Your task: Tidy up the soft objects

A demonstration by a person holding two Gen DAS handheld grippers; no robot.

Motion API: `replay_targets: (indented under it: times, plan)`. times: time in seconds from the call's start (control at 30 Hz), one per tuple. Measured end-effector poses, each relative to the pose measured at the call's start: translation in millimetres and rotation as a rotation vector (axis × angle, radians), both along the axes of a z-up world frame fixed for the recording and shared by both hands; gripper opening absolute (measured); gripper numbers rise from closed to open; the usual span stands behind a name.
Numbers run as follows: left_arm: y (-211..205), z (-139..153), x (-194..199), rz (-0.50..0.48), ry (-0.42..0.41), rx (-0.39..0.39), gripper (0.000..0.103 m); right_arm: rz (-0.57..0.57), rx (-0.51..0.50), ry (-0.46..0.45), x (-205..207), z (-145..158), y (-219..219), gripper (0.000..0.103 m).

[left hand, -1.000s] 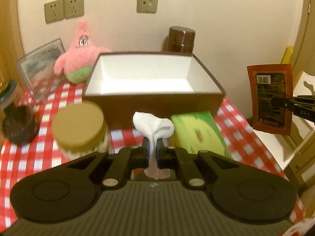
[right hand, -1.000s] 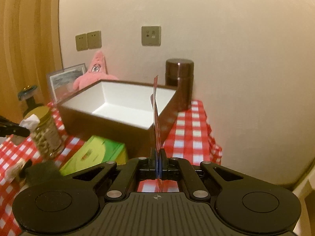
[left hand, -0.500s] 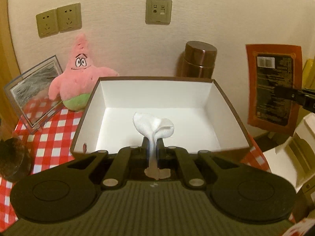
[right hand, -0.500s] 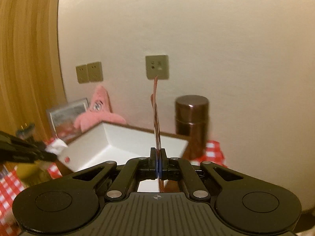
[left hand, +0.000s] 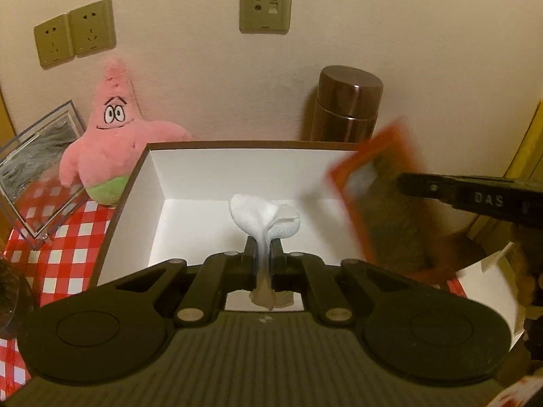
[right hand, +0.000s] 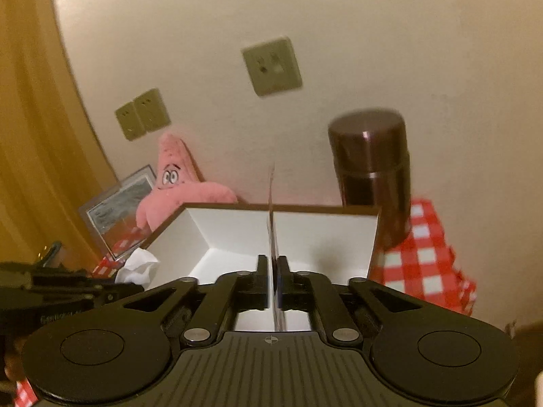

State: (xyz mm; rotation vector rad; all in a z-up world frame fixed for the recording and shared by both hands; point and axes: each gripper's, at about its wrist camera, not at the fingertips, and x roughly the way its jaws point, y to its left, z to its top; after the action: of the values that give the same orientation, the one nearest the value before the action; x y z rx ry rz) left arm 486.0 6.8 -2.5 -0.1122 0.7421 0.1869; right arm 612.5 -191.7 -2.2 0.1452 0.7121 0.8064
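Observation:
My left gripper (left hand: 264,247) is shut on a crumpled white tissue (left hand: 264,217) and holds it over the near part of the open brown box (left hand: 237,166) with a white inside. My right gripper (right hand: 272,264) is shut on a flat orange packet (right hand: 272,217), seen edge-on, above the same box (right hand: 237,230). In the left wrist view the packet (left hand: 387,210) tilts over the box's right side, blurred. The tissue also shows in the right wrist view (right hand: 137,266).
A pink star plush (left hand: 112,146) leans on the wall left of the box, beside a clear photo frame (left hand: 37,176). A brown flask (left hand: 346,105) stands behind the box. The red checked tablecloth (left hand: 64,254) covers the table. Wall sockets (left hand: 264,8) are above.
Both grippers have moved forward over the box. The orange packet has swung in and tilted over the box's right side. The tissue is still held.

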Motion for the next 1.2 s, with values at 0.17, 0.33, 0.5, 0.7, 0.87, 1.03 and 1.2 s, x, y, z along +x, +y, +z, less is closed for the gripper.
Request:
replay_targets:
  times: [0.17, 0.33, 0.5, 0.7, 0.87, 1.03, 1.2]
  plan:
    - [-2, -8, 10, -0.012, 0.019, -0.002, 0.006, -0.055, 0.016, -0.006, 7, -3, -4, 0.061]
    - [-3, -10, 18, -0.026, 0.021, -0.005, 0.008, -0.045, -0.037, 0.002, 4, -10, -9, 0.061]
    - [-4, -6, 24, -0.030, 0.001, -0.007, 0.038, -0.050, -0.063, 0.025, -2, -17, -19, 0.061]
    - [-7, 4, 22, -0.026, -0.024, 0.019, 0.054, -0.045, -0.073, 0.010, -16, -16, -29, 0.062]
    - [-4, 12, 9, -0.003, -0.021, 0.012, 0.054, -0.033, -0.051, -0.002, -32, -11, -39, 0.063]
    - [-1, 21, -15, 0.027, 0.000, 0.004, 0.054, -0.030, -0.021, 0.032, -48, -7, -53, 0.064]
    - [-2, 30, -46, 0.051, 0.003, -0.012, 0.054, -0.053, -0.001, 0.063, -63, -2, -72, 0.064]
